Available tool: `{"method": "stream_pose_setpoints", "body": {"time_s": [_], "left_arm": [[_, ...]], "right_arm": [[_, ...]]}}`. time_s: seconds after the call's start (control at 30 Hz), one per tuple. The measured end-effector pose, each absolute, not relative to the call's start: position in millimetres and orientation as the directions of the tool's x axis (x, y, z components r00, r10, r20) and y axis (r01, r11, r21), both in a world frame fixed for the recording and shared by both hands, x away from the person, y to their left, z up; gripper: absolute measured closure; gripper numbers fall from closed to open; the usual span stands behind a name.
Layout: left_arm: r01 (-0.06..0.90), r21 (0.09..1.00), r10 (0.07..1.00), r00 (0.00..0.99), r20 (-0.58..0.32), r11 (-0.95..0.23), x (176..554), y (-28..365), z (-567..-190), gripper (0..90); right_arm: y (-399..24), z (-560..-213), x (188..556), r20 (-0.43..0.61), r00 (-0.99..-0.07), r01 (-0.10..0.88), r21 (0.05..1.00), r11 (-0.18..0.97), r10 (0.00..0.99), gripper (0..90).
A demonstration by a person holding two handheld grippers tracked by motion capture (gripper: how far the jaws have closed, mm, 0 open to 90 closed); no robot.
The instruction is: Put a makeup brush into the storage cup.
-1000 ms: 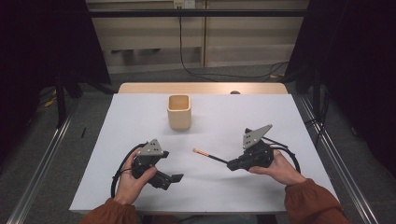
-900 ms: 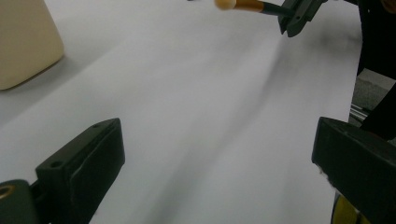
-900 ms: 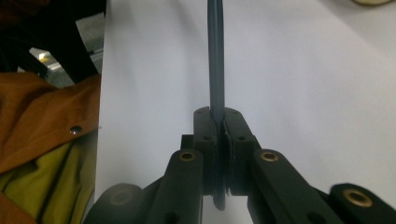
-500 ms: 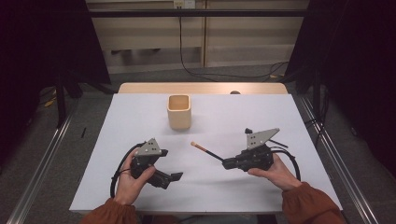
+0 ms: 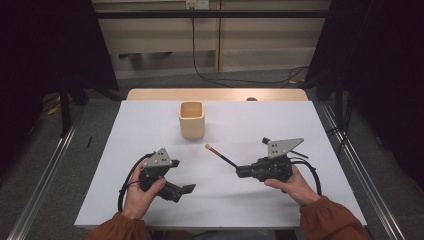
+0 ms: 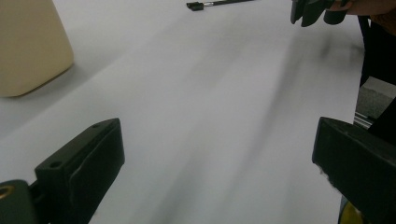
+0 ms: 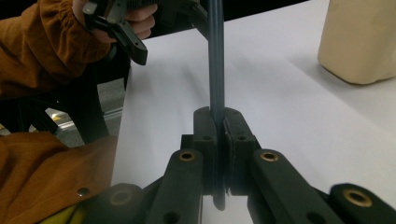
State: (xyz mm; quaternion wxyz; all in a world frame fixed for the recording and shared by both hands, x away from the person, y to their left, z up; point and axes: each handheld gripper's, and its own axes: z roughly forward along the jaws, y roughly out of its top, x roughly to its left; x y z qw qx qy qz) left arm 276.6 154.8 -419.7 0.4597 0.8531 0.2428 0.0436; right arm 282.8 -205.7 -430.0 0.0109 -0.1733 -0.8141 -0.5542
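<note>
Right tongs (image 5: 239, 172) clamped on a brush (image 5: 220, 155), left tongs (image 5: 187, 190) apart: carrying it ahead into the cup (image 5: 191, 120) likely comes next.

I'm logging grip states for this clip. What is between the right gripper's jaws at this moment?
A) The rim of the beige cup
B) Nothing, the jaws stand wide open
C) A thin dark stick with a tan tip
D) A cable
C: in the right gripper view the right gripper has its jaws pressed on the thin dark stick, whose tan tip points toward the beige cup in the high view.
</note>
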Motion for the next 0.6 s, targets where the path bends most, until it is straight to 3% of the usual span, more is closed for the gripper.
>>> {"method": "stream_pose_setpoints", "body": {"time_s": [0.3, 0.6], "left_arm": [[0.378, 0.816, 0.457, 0.875, -0.160, -0.437, 276.9, 155.7, -421.9, 2.1], [0.370, 0.833, 0.460, 0.873, -0.161, -0.411, 274.7, 155.7, -421.3, 1.9]], "right_arm": [[-210.2, -424.9, 282.5, 0.206, -0.938, 0.275, 0.932, 0.237, 0.279, 85.3], [-210.9, -422.6, 281.5, 0.187, -0.940, 0.258, 0.937, 0.234, 0.286, 85.4]]}}
